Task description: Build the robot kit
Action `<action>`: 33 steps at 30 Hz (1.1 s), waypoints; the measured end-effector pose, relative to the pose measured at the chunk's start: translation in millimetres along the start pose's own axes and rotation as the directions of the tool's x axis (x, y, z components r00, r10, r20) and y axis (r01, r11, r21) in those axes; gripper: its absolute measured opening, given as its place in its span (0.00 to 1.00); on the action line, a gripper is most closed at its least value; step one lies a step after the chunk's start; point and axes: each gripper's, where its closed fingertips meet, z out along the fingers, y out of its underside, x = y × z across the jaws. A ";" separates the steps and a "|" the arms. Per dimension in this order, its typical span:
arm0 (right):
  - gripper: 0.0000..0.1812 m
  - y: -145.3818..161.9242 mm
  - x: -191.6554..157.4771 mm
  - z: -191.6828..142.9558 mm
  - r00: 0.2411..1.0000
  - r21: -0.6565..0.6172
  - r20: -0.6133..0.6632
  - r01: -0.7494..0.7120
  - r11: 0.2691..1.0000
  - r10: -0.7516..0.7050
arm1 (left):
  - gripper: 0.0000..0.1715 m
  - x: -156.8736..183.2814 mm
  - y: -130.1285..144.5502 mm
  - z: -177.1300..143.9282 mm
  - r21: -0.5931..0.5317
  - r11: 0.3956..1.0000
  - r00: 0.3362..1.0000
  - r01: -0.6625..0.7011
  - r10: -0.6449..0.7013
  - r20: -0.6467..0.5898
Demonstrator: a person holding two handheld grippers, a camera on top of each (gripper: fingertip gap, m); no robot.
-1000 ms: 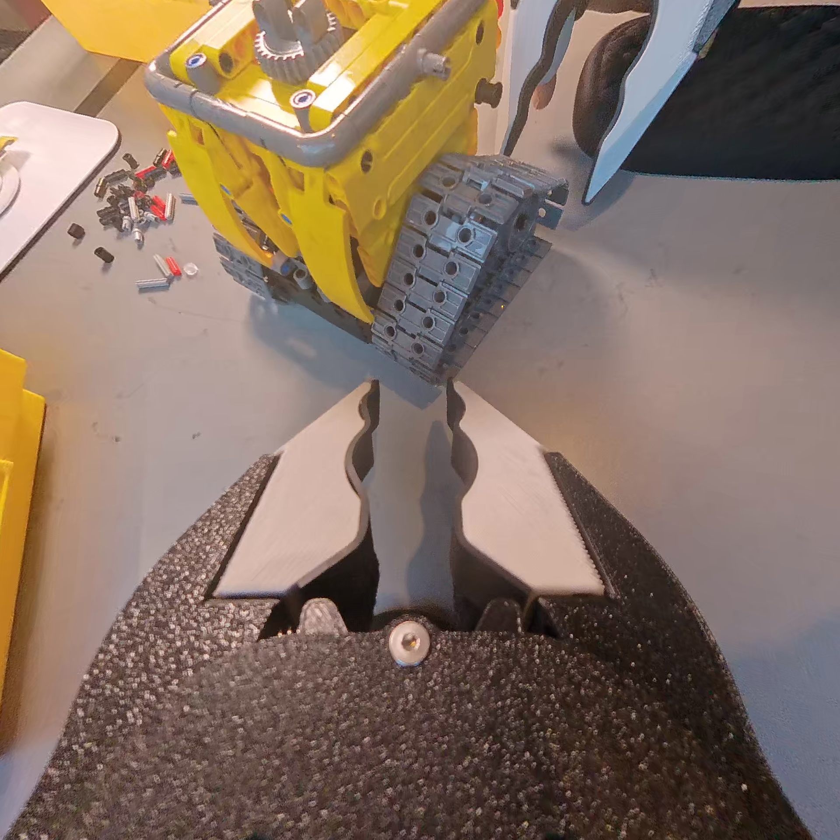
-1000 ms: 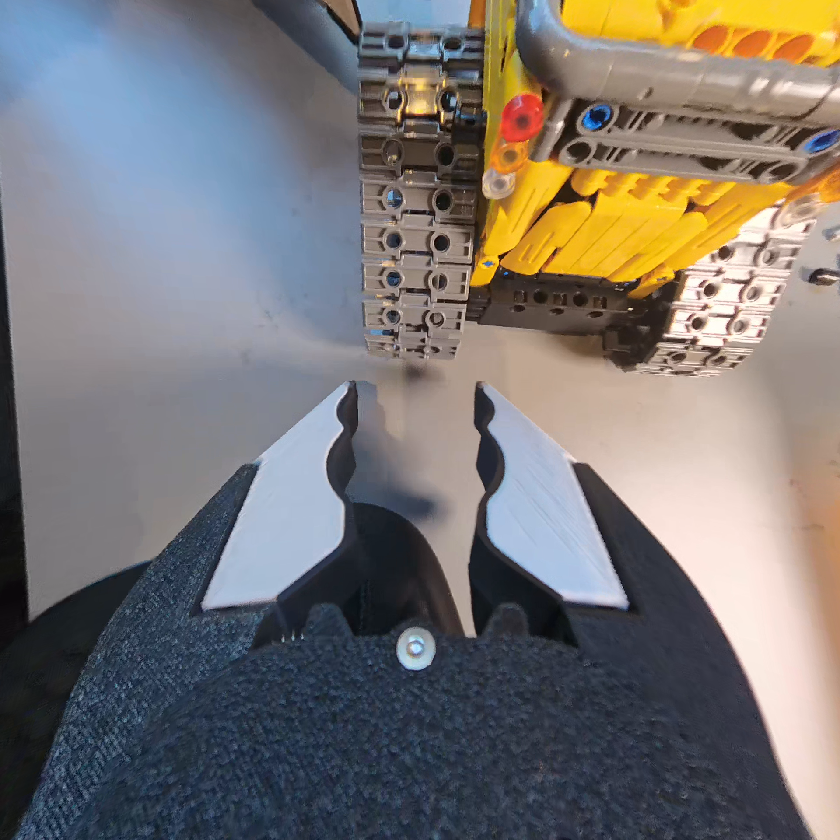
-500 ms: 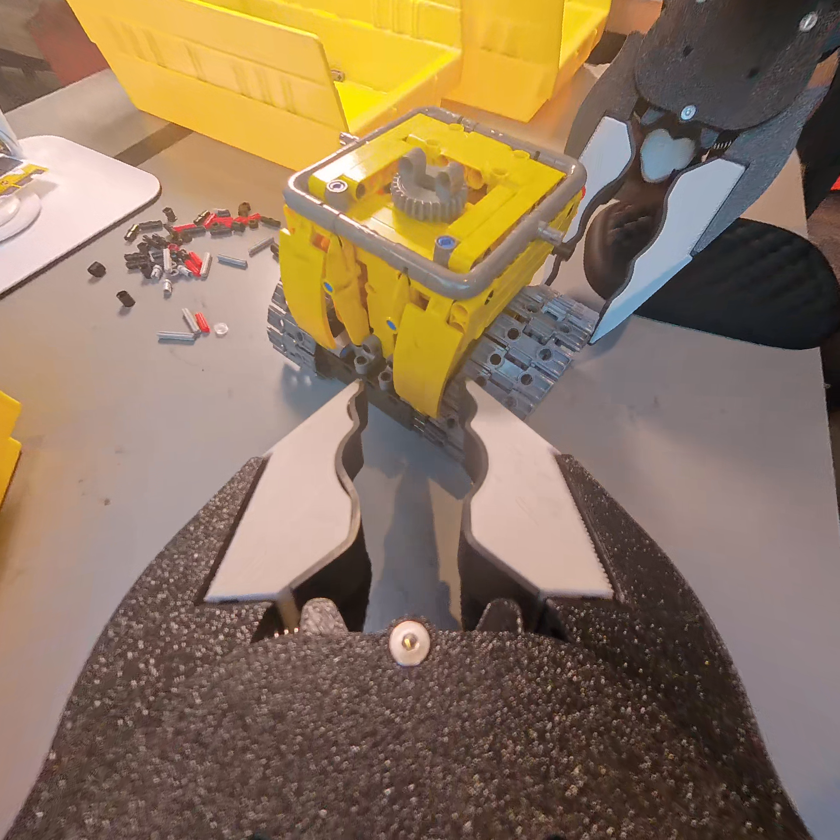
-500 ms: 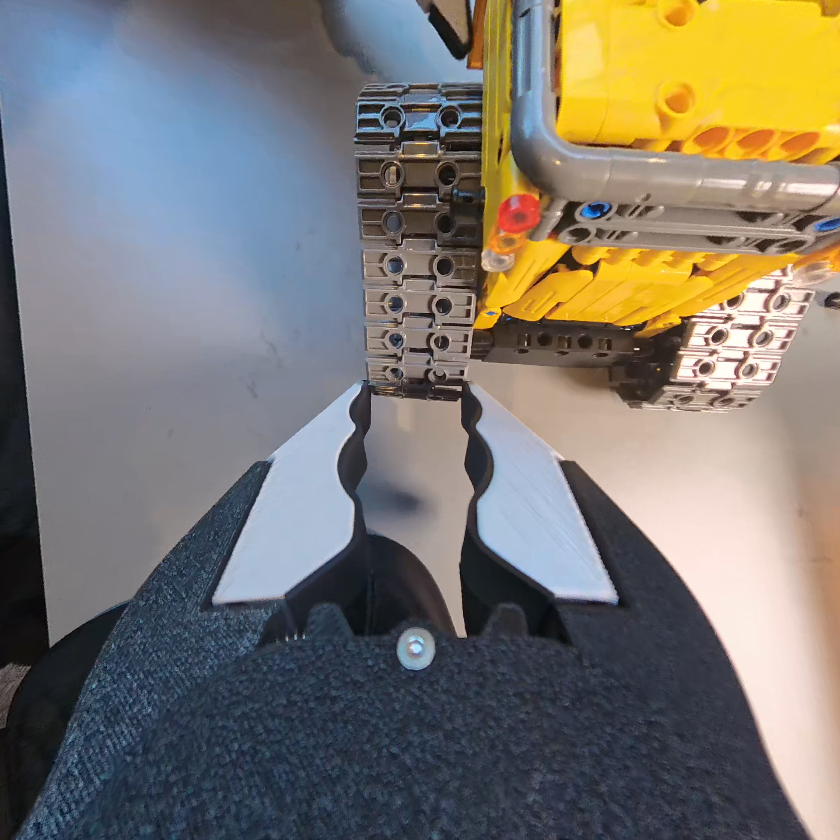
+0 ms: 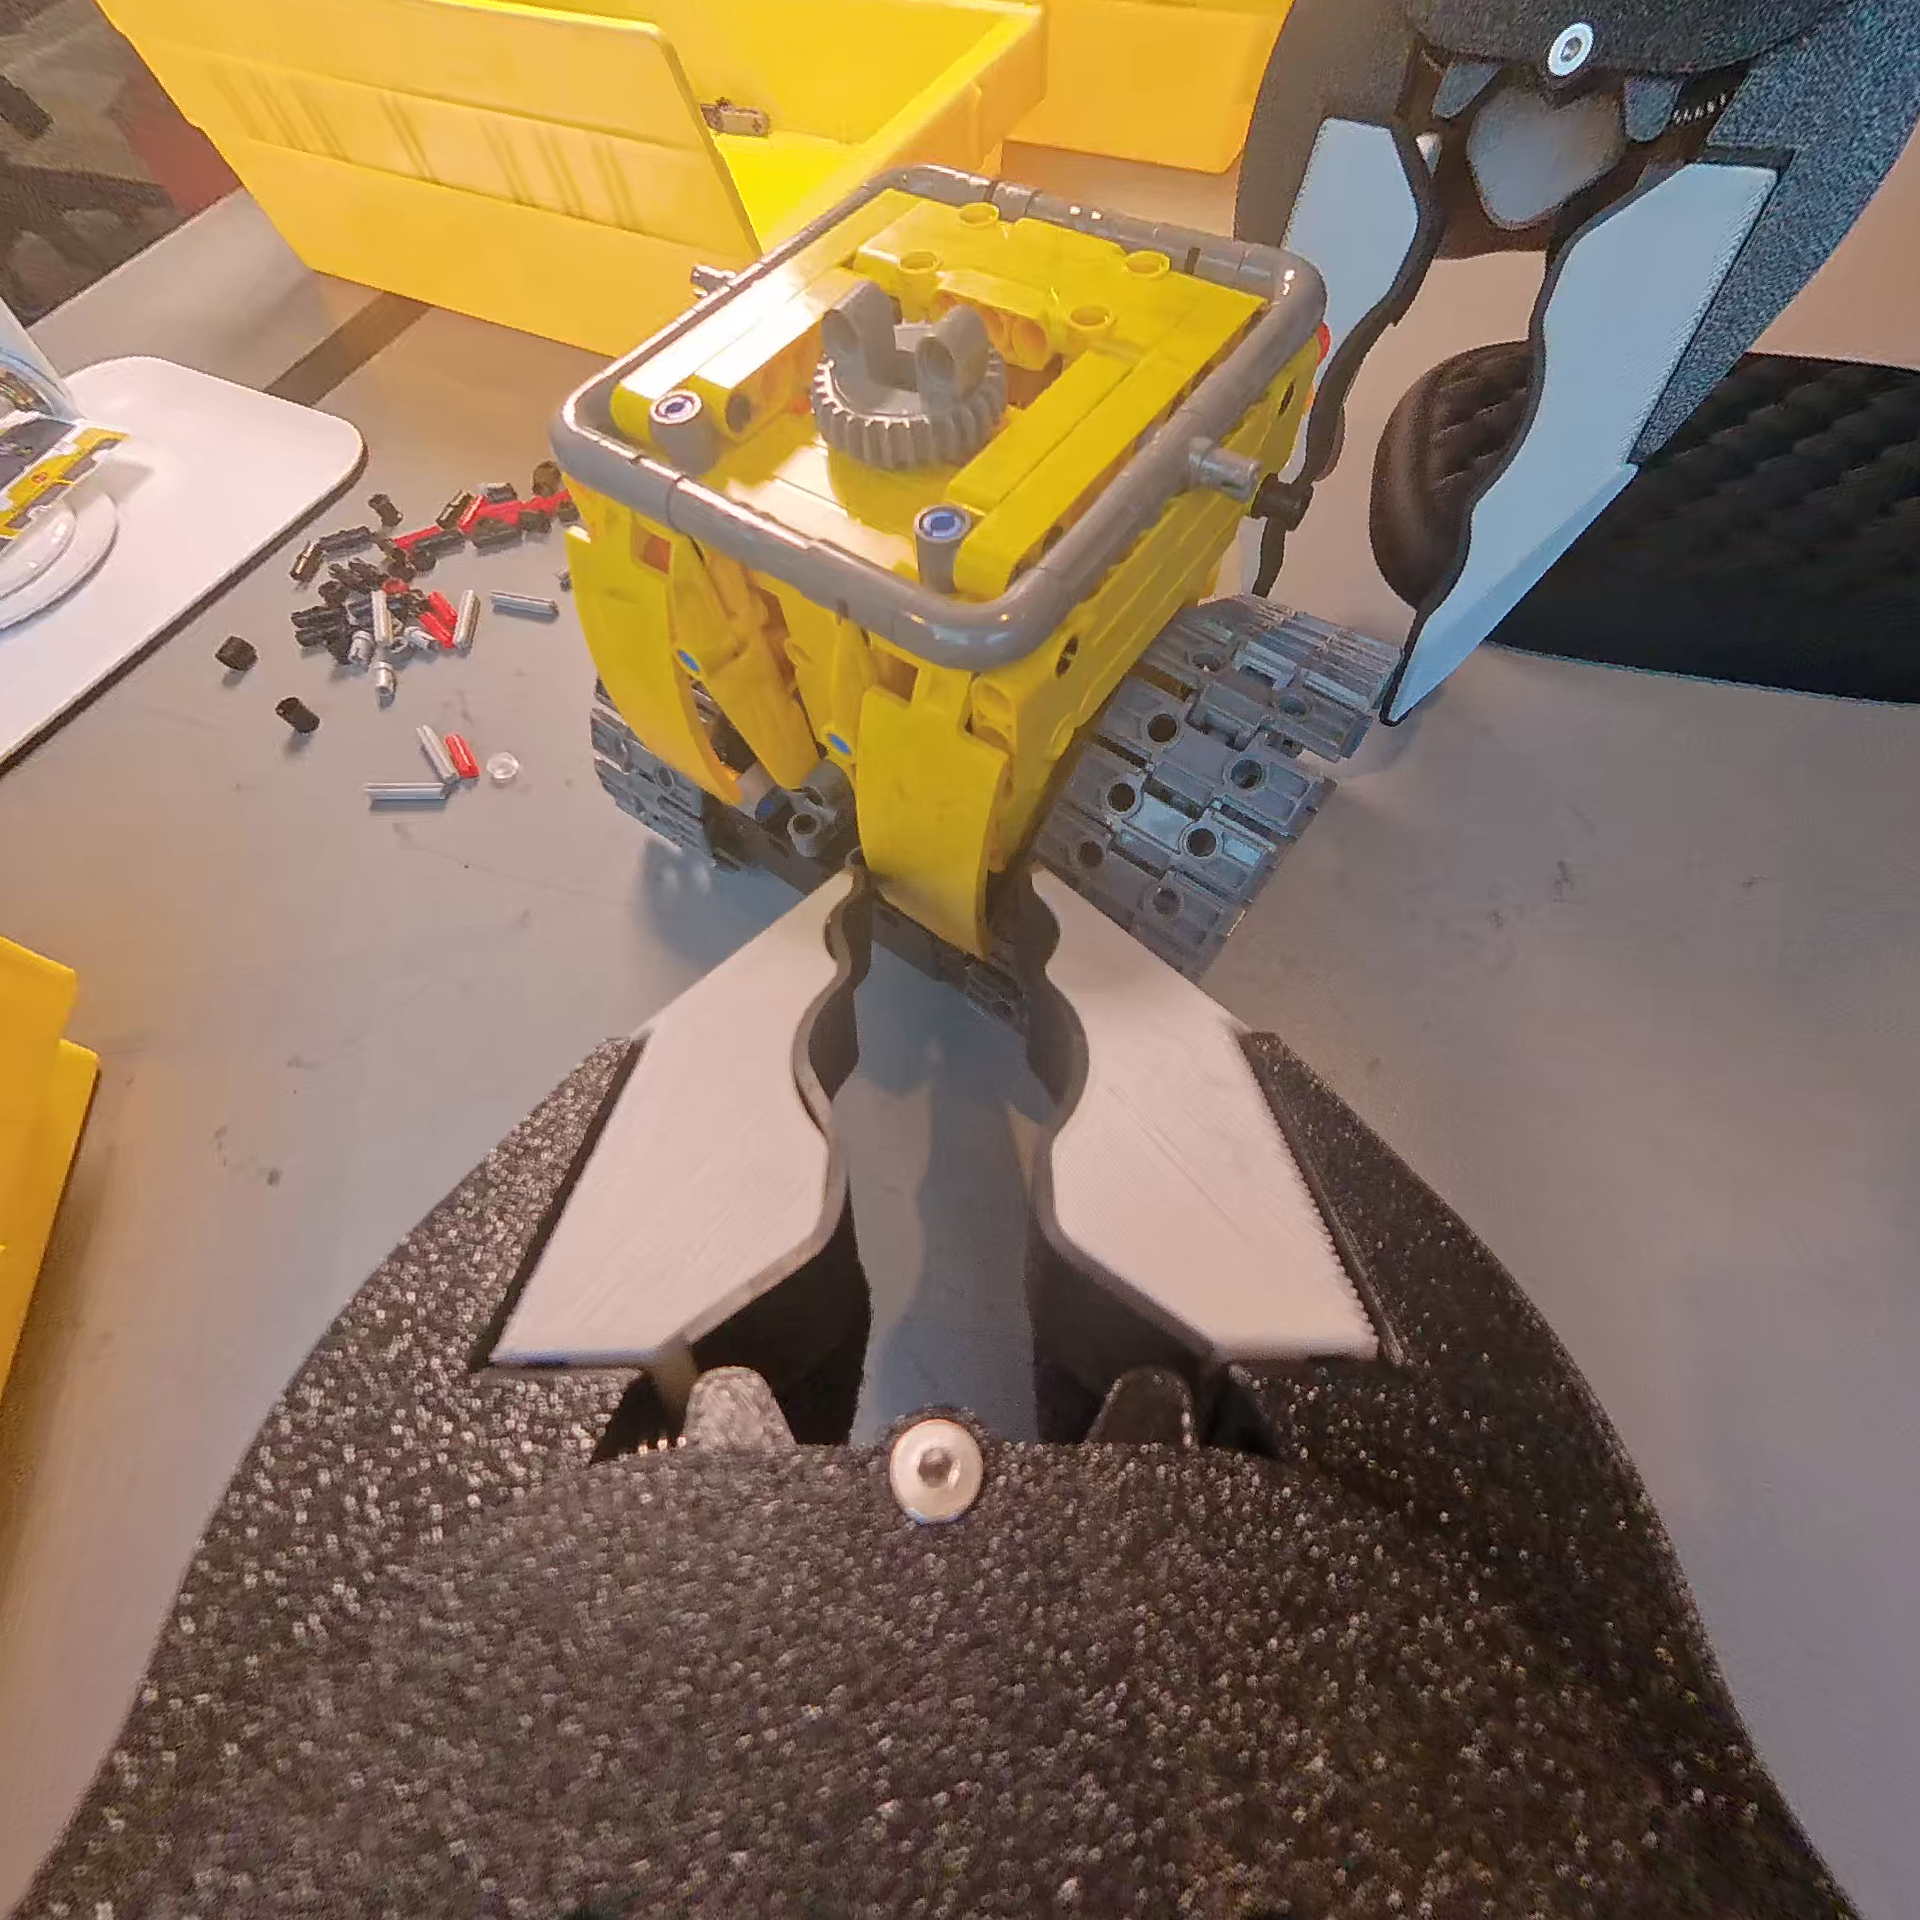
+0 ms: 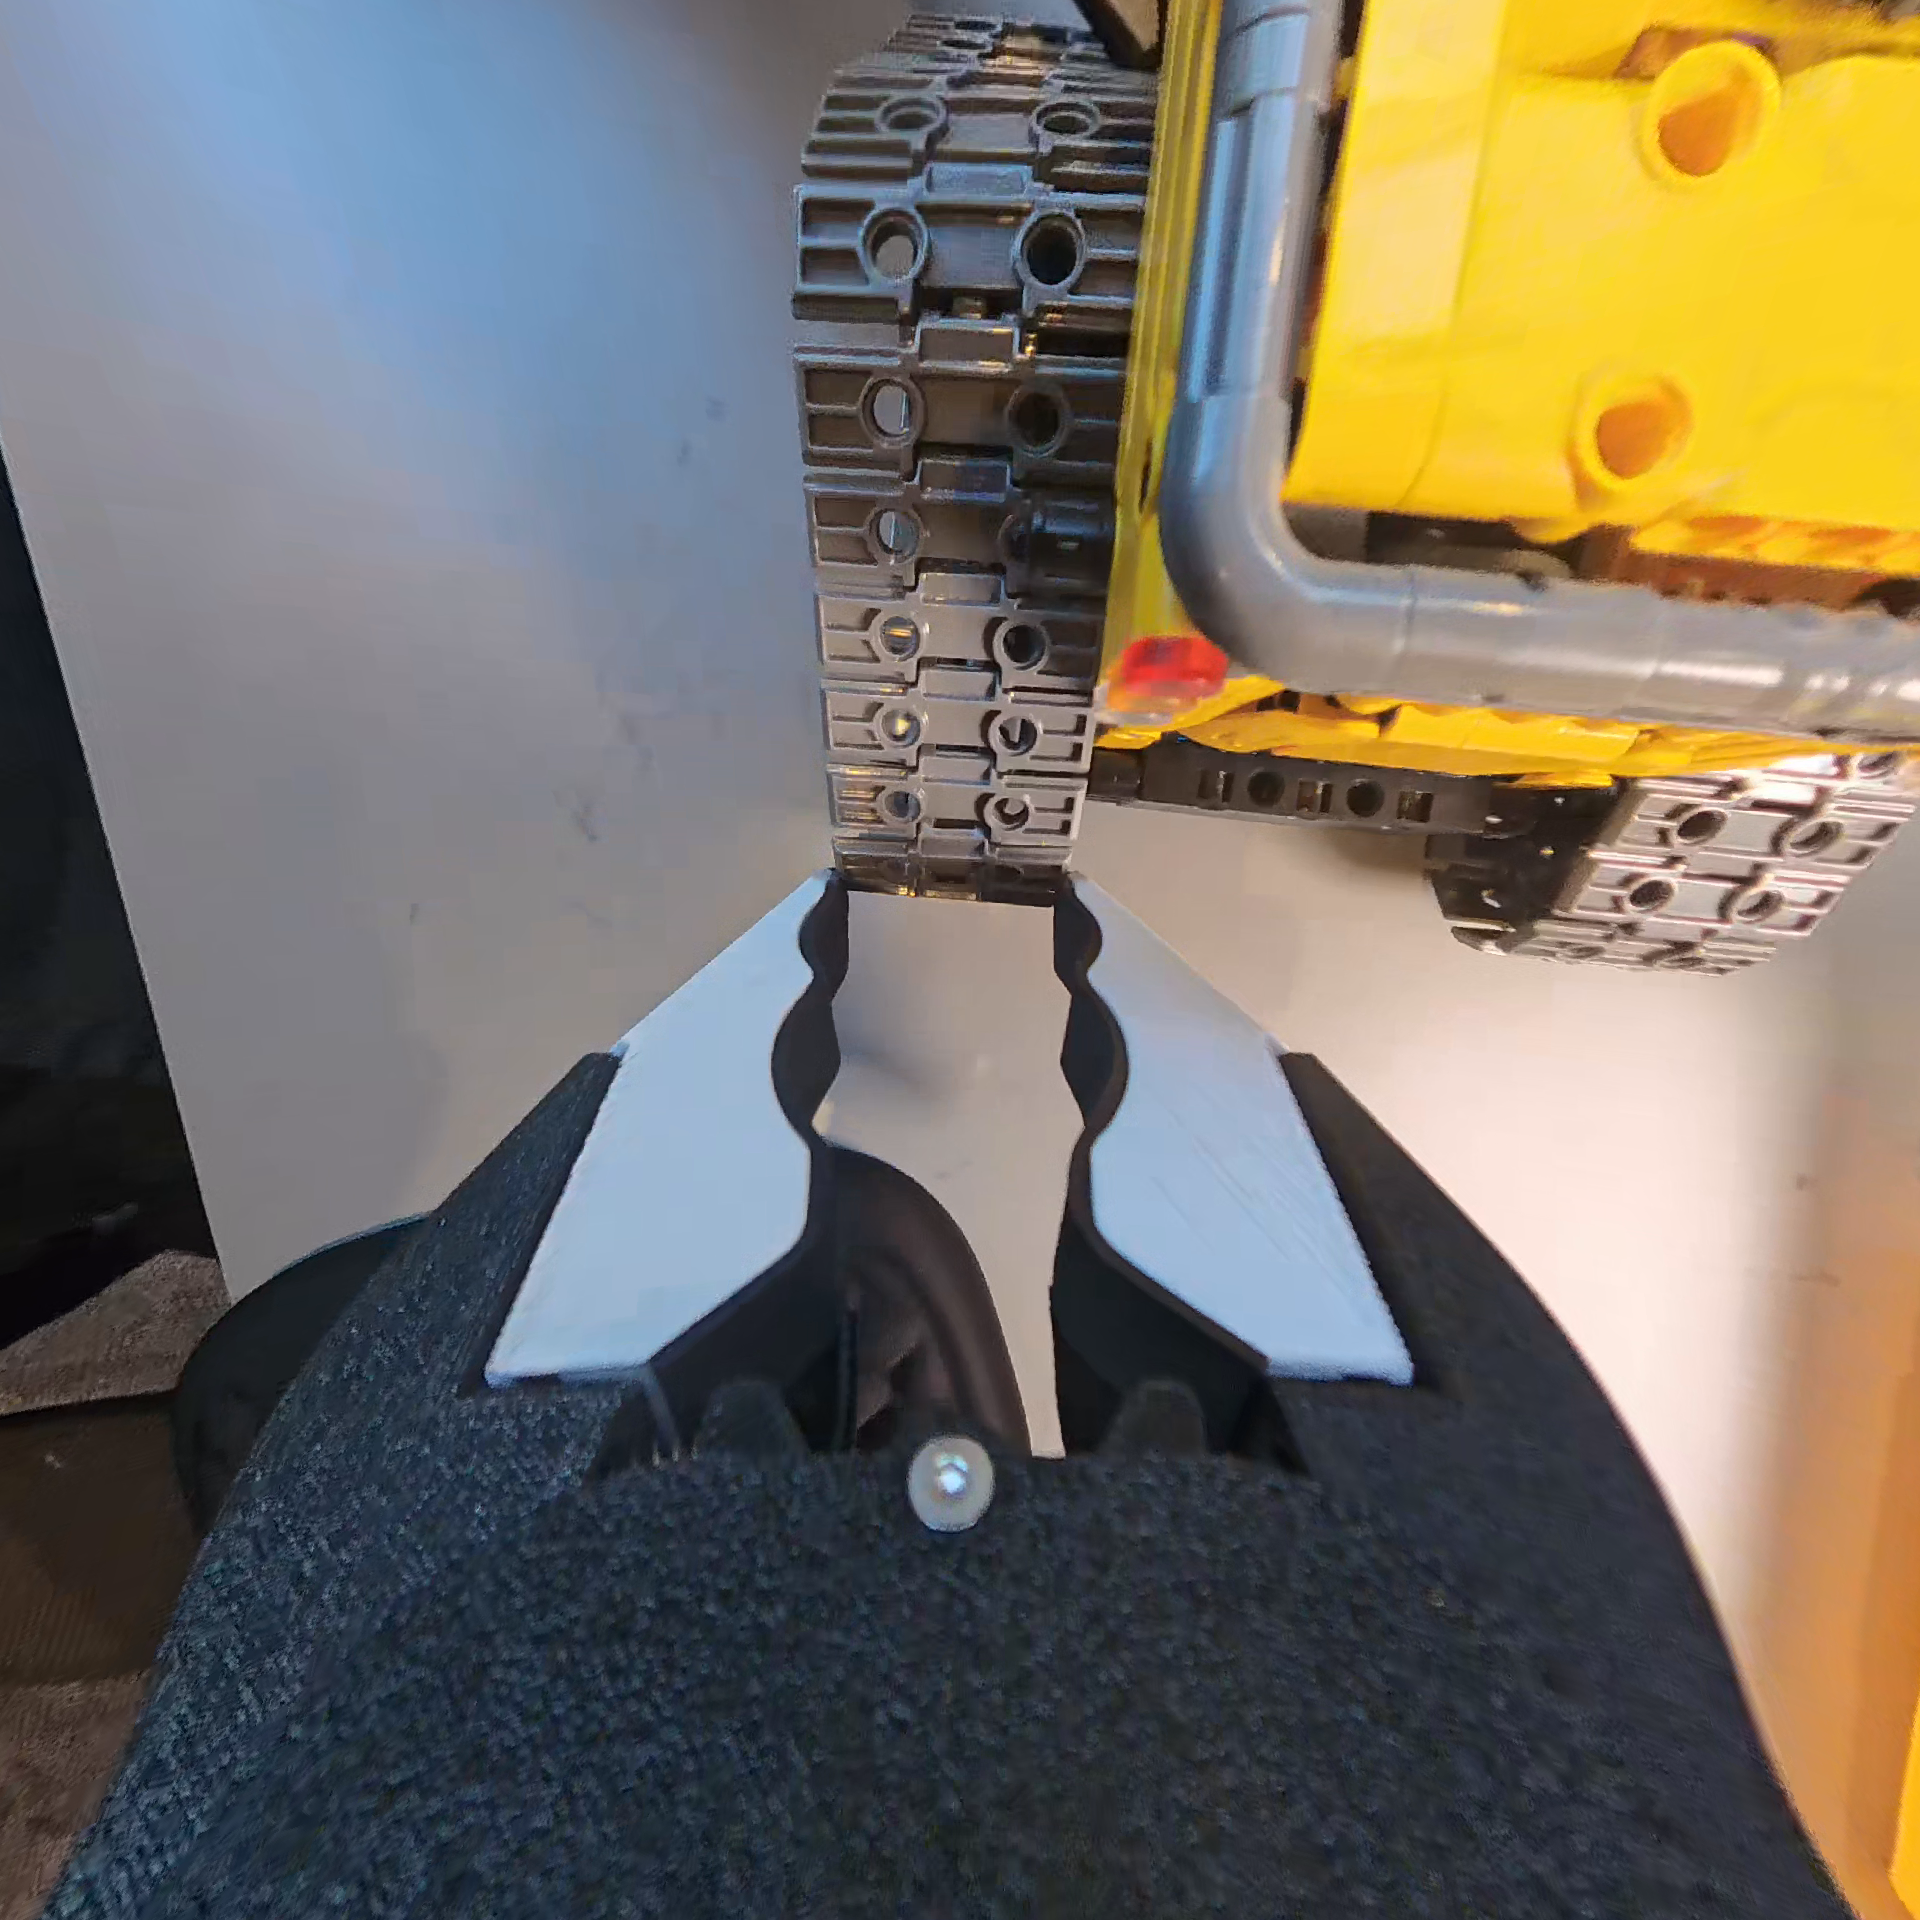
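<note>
A yellow brick-built tracked vehicle (image 5: 935, 582) with a grey top rail and a grey gear stands on the grey table (image 5: 312, 987). My left gripper (image 5: 940, 894) is closed on a curved yellow panel (image 5: 925, 821) at its near corner, one fingertip on each side. In the right wrist view the vehicle (image 6: 1558, 312) fills the upper right. My right gripper (image 6: 951, 888) has its tips against both sides of the end of the grey track (image 6: 956, 520). Its fingers (image 5: 1621, 343) also show at the top right of the left wrist view, straddling that track's far end.
Yellow bins (image 5: 520, 135) stand behind the vehicle. Several small loose pins (image 5: 416, 603) lie to its left, next to a white pad (image 5: 208, 499). Another yellow part (image 5: 31, 1091) is at the left edge. A black chair seat (image 5: 1714, 520) lies beyond the table's right edge. The gap from one gripper's tips to the other's is roughly 12 cm.
My left gripper moved up to the vehicle's corner, opened wider, then narrowed onto the yellow panel. My right gripper came forward until its tips met the track end, and now looks down more steeply.
</note>
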 end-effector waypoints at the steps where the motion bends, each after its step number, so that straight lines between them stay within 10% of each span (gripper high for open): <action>1: 0.22 0.3 0.0 0.1 1.000 -0.012 0.003 0.004 1.000 -0.003 | 0.15 0.0 0.0 0.0 0.001 1.000 1.000 -0.003 0.003 0.003; 17: 0.24 -13.0 1.4 5.1 0.981 0.252 -0.074 -0.158 0.955 0.182 | 0.13 -5.2 -6.1 -1.1 0.032 0.998 0.994 -0.061 0.058 0.095; 33: 0.28 1.2 4.5 3.5 0.946 0.179 -0.139 -0.265 0.947 0.291 | 0.11 -4.4 -6.3 -0.1 0.020 0.990 0.976 -0.140 0.135 0.170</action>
